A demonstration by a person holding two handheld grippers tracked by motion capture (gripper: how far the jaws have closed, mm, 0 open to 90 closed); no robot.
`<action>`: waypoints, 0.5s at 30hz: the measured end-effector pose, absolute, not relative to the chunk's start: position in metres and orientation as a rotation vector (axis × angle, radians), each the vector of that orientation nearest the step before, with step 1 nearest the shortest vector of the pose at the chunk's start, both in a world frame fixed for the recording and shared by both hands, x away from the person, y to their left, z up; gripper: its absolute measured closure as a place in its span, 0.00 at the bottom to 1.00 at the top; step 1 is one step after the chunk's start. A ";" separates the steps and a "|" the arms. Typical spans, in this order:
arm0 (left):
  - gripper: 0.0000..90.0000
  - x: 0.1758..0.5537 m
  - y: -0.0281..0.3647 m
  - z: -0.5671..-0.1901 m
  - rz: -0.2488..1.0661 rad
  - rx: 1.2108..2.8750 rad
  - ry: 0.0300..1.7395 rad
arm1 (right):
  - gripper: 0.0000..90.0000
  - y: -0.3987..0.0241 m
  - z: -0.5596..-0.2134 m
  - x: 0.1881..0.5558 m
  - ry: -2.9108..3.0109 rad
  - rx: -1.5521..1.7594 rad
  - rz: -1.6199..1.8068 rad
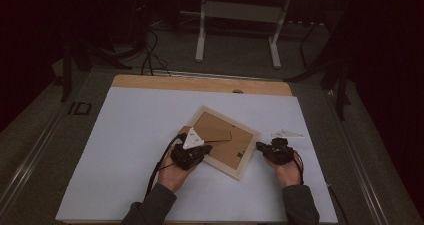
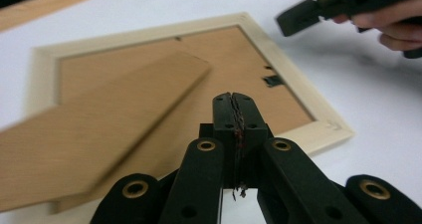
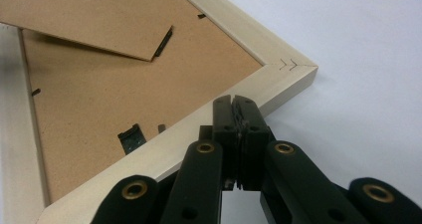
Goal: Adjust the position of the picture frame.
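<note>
Two forearms in grey sleeves enter at bottom; left gripper (image 1: 192,147) w/ jaws closed, holding nothing, hovers over the near-left corner of a picture frame (image 1: 248,161) lying face-down mid-table, easel stand (image 2: 99,129) lifted. Right gripper (image 1: 263,147), also closed & empty, sits just beside the frame's right edge, nearer its rim

Looks like a dim lab or recording studio: white-covered tabletop (image 1: 130,135) in the middle, dark stands (image 1: 75,60) and loose cables (image 1: 150,55) on grey floor at far left, white metal bench frame (image 1: 240,30) far behind.
</note>
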State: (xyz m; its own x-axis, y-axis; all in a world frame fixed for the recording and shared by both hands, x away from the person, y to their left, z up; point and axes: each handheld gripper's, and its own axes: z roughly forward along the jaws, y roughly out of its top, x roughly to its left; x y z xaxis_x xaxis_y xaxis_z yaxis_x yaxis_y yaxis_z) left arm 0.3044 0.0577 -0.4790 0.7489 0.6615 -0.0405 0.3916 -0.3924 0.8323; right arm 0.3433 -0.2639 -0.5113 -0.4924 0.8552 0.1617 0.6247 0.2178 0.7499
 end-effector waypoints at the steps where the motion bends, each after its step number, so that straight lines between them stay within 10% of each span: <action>1: 1.00 0.304 0.058 -0.479 0.372 2.031 0.794 | 0.98 -0.264 -0.511 0.343 2.209 1.390 1.146; 15: 1.00 0.336 0.106 -0.464 0.441 1.966 0.903 | 0.98 -0.268 -0.513 0.343 2.196 1.401 1.156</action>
